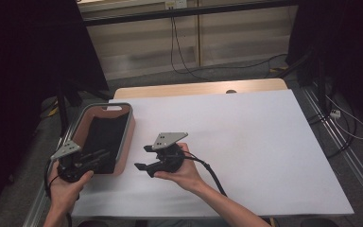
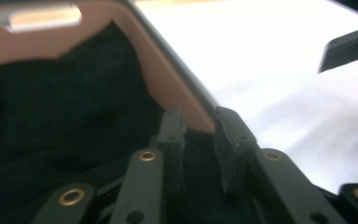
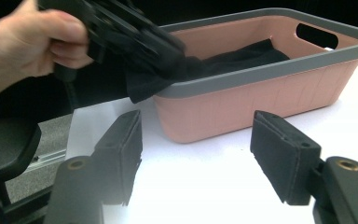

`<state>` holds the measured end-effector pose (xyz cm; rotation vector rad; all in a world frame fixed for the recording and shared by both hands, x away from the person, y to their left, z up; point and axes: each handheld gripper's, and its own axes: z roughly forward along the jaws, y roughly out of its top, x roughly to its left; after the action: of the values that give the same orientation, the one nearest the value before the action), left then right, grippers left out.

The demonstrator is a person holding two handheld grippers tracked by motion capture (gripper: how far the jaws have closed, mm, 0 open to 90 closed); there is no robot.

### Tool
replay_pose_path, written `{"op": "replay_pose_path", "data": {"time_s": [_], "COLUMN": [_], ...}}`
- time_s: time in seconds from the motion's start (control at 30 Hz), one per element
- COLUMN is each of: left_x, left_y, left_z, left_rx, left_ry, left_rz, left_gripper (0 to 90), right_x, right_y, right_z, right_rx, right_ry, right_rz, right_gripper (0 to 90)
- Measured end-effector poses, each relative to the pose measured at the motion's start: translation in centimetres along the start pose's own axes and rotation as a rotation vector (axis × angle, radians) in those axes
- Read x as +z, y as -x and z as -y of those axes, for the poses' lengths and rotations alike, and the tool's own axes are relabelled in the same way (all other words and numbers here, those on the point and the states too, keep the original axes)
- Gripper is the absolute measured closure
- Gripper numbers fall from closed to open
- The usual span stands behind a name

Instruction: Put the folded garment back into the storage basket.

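The left hand-held gripper reaches over the near rim of the pink plastic basket with a grey rim, jaws slightly parted around dark black cloth lying inside; whether they pinch it is unclear. Gathering a deep fold should help. The right hand-held gripper rests open on the white surface.
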<state>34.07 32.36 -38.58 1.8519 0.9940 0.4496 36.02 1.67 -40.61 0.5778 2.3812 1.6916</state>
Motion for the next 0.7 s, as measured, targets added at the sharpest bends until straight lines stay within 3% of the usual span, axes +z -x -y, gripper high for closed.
{"op": "replay_pose_path", "data": {"time_s": [0.13,0.27,0.47,0.6,0.63,0.67,0.7], "left_x": [-1.4,-1.6,-0.8,-0.2,0.0,-0.1,-0.2], "left_y": [1.0,1.7,2.2,2.2,2.2,2.1,1.9], "left_z": [0.4,1.4,2.2,2.1,2.1,2.1,1.9], "left_rx": [0.034,0.079,0.176,0.189,0.183,0.175,0.15], "left_ry": [0.011,0.0,-0.006,-0.02,-0.016,-0.015,-0.012], "left_rz": [-0.005,-0.033,-0.05,-0.076,-0.101,-0.093,-0.056], "left_gripper": [57.3,45.1,39.5,41.1,45.7,57.6,61.8], "right_x": [0.0,0.1,0.0,-0.1,-0.1,-0.1,-0.1], "right_y": [0.0,-0.1,-0.1,-0.1,-0.1,-0.1,-0.1], "right_z": [0.0,0.0,0.0,0.0,0.0,0.0,0.0], "right_rx": [0.001,0.002,-0.001,0.0,0.0,0.0,0.0], "right_ry": [0.003,0.002,0.001,0.004,0.004,0.005,0.004], "right_rz": [-0.001,-0.003,0.0,-0.001,-0.002,-0.002,-0.001], "right_gripper": [34.4,34.4,34.4,34.3,34.3,34.3,34.3]}}
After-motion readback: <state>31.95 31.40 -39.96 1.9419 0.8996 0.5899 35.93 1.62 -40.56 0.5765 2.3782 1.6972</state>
